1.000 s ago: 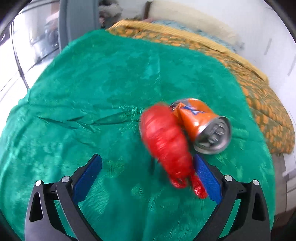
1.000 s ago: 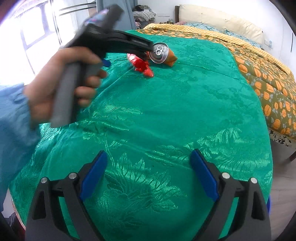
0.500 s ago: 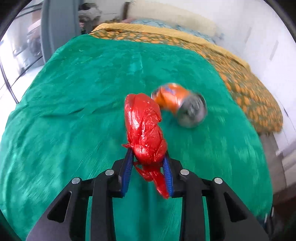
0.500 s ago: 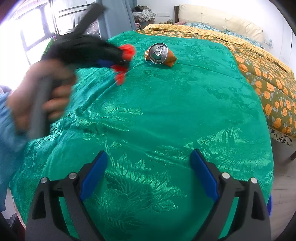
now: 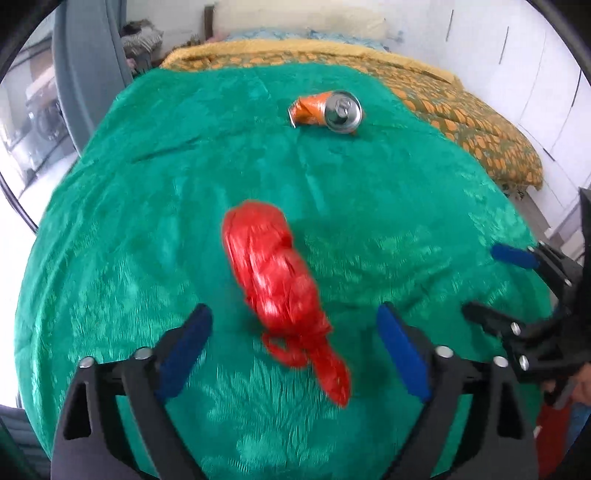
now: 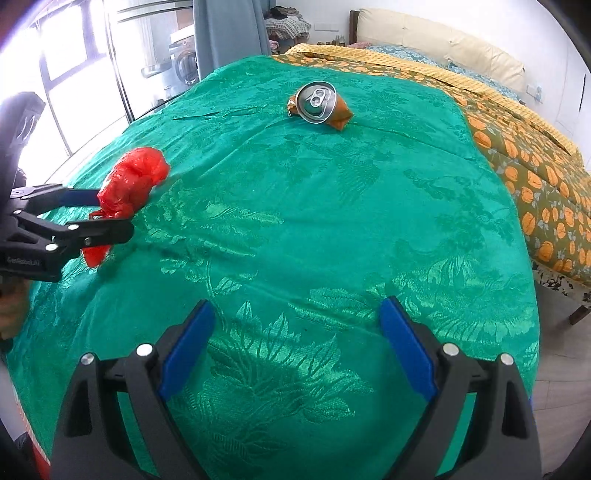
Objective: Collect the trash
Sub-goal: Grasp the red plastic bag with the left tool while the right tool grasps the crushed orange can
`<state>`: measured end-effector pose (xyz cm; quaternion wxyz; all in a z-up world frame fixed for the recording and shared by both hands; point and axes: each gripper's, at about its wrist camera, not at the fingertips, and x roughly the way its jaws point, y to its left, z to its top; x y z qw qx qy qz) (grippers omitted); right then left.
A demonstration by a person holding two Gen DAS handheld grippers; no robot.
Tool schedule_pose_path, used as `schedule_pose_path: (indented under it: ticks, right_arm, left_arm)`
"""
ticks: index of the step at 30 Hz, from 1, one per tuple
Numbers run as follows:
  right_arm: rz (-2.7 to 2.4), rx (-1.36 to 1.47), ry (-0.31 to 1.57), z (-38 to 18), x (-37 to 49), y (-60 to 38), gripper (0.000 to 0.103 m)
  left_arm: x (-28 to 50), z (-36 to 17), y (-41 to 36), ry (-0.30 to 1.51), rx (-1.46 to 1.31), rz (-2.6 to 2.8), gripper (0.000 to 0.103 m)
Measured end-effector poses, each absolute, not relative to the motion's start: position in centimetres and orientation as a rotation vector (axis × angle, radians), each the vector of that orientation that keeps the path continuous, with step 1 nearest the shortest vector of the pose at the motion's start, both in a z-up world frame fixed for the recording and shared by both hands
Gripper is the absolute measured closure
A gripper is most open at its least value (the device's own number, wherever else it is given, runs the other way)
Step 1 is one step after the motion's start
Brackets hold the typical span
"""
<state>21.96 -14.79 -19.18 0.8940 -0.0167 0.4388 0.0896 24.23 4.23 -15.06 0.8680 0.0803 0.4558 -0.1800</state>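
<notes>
A crumpled red plastic bag lies loose between the blue pads of my left gripper. Its jaws are opening wide and neither pad presses on the bag. In the right wrist view the same bag sits between the left gripper's fingers at the left, over the green bedspread. A crushed orange drink can lies on its side further up the bed, also seen as the can. My right gripper stands open and empty over the near part of the bedspread, and shows as the right gripper at the right edge.
A quilt with an orange pattern covers the bed's right side, with pale pillows at the head. A grey curtain and a window lie to the left. Floor shows past the bed's right edge.
My left gripper shut on the red bag beside the can and carried it away from the can. Its jaws have now spread and let go of the bag. The right gripper has kept still.
</notes>
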Motion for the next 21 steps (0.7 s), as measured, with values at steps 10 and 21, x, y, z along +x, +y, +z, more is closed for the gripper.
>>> schedule_pose_path:
  ticks: [10, 21]
  right_arm:
    - [0.195, -0.012, 0.874, -17.1, 24.5, -16.7, 0.014]
    - [0.183, -0.248, 0.798, -15.3, 39.3, -11.7, 0.014]
  left_arm:
    - [27.2, -16.6, 6.5, 0.961, 0.108, -0.22, 0.009]
    - [27.1, -16.9, 6.1, 0.962, 0.122, -0.224, 0.006]
